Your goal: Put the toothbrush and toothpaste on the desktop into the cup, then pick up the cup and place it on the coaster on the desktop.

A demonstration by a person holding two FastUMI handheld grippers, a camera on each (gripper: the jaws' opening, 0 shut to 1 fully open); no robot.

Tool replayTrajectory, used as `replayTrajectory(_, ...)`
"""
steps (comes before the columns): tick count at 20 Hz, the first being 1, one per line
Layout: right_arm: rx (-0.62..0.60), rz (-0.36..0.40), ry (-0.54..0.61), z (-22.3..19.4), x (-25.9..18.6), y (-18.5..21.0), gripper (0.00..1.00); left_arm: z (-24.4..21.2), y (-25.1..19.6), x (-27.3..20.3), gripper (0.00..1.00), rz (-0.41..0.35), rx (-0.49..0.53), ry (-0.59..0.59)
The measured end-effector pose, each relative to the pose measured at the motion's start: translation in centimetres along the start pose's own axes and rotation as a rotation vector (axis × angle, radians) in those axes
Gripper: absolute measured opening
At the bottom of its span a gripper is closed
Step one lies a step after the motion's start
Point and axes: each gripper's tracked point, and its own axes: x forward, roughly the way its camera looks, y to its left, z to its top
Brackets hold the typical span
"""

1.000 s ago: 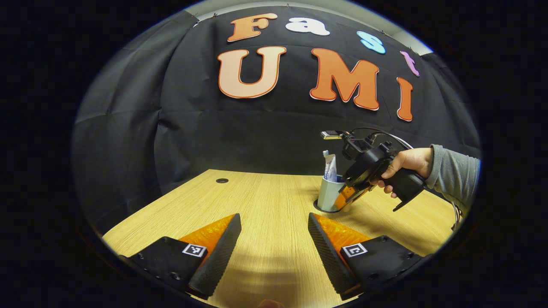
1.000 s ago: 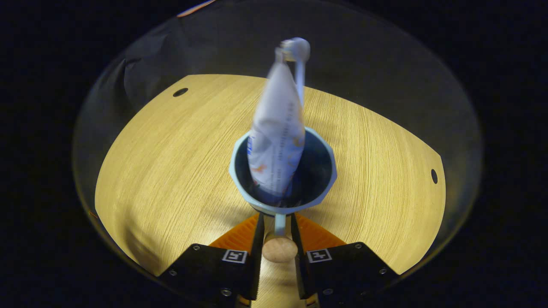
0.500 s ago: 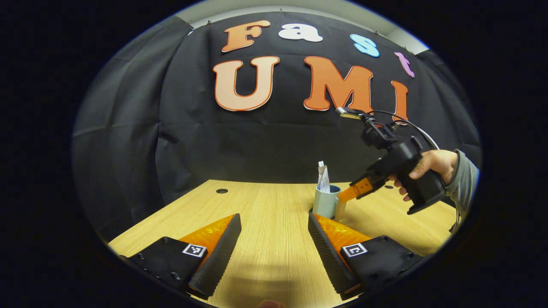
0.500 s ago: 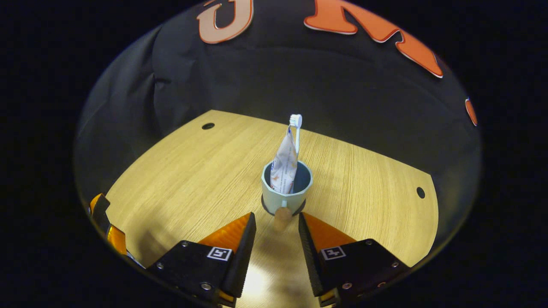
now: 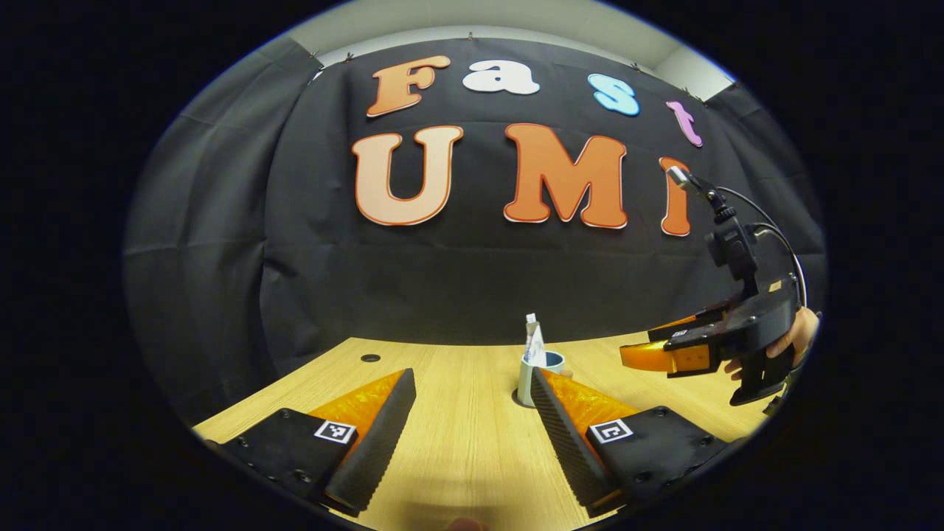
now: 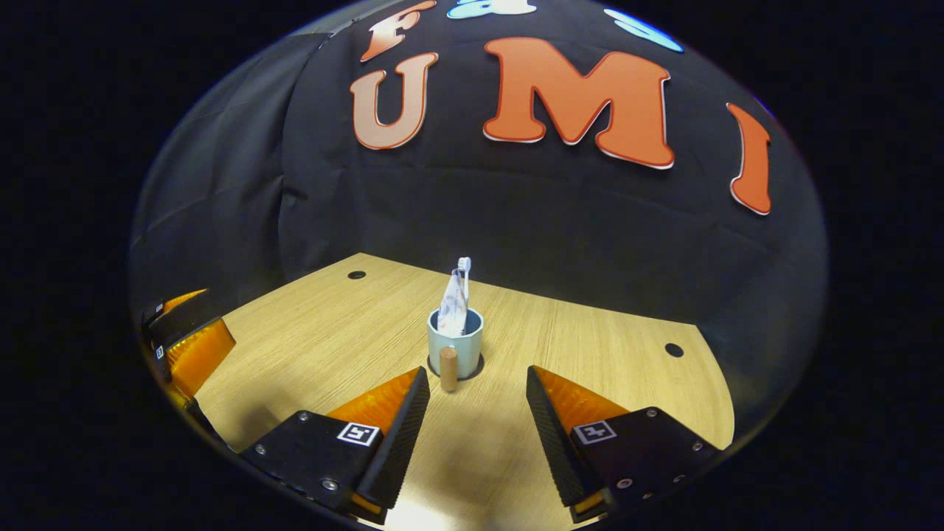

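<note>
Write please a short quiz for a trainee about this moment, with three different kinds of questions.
1. True or false: the cup lies on its side.
2. What stands in the cup? A) toothbrush and toothpaste B) spoon C) nothing
3. Fill in: the jaws of the right gripper are ____.

Key: 1 false, it stands upright on the dark coaster; 2 A; 3 open, apart from the cup, on the desk side.
</note>
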Motion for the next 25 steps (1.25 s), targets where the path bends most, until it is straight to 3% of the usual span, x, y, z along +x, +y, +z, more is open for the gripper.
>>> replayTrajectory(12, -0.035, -0.166, -0.317, 0.4, -8.3, -4.5, 0.81, 2.9, -4.5, -1.2, 0.99, -0.021, 0.013, -0.122)
replayTrajectory(20, 0.012, -0.272, -0.382, -0.8, -10.9, -7.5, 0.84, 3.3, -5.4, -1.4, 0.99, -0.026, 0.001, -0.173)
replayTrajectory(25, 0.047, -0.297, -0.407, -1.1, -11.7, -8.2, 0.84, 3.0, -5.3, -0.6, 0.99, -0.032, 0.022, -0.181)
